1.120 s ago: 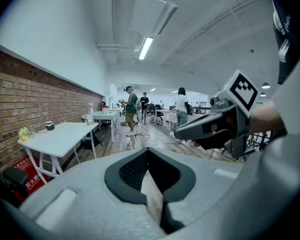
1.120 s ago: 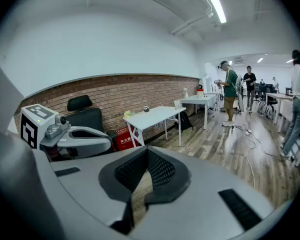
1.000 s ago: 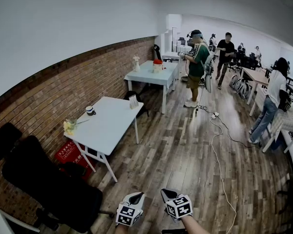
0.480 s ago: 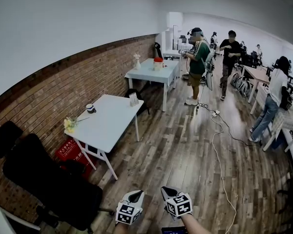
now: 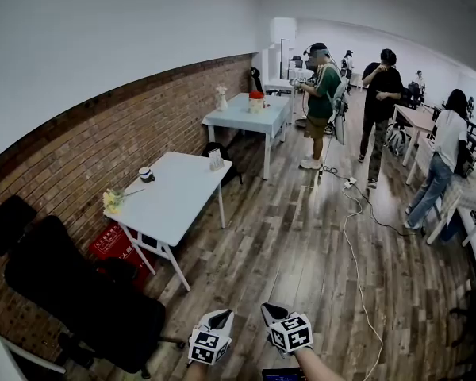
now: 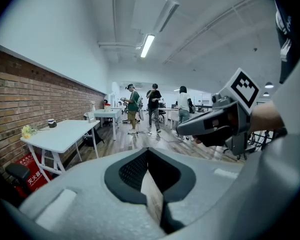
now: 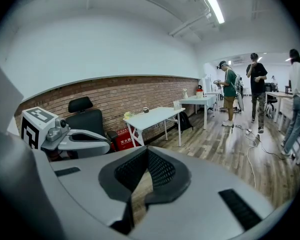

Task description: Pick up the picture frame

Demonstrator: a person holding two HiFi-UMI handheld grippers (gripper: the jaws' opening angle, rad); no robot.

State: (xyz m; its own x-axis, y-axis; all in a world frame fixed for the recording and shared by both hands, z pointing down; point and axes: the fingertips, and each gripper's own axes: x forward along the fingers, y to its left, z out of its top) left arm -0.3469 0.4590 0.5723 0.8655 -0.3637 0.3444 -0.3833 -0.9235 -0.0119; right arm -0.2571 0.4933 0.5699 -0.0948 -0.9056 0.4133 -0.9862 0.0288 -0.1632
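The picture frame [image 5: 216, 159] is a small white-edged stand-up frame at the far end of the nearer white table [image 5: 174, 201]. It is also visible, tiny, in the left gripper view [image 6: 90, 116] and the right gripper view [image 7: 177, 104]. My left gripper [image 5: 220, 318] and right gripper [image 5: 271, 313] hang side by side at the bottom of the head view, over the wooden floor and far short of the table. Both are shut with nothing between the jaws [image 6: 149, 156] [image 7: 147, 154]. Each shows in the other's view: the right gripper [image 6: 190, 129], the left gripper [image 7: 102, 138].
A mug [image 5: 146, 175] and yellow flowers [image 5: 111, 203] share the table. A black office chair [image 5: 71, 292] and a red box [image 5: 115, 244] stand along the brick wall. A second table [image 5: 246, 117] lies farther on. Several people stand at the back, and a white cable [image 5: 349, 236] runs across the floor.
A person in black at the back has walked nearer and to the right. Both grippers stay where they were, shut.
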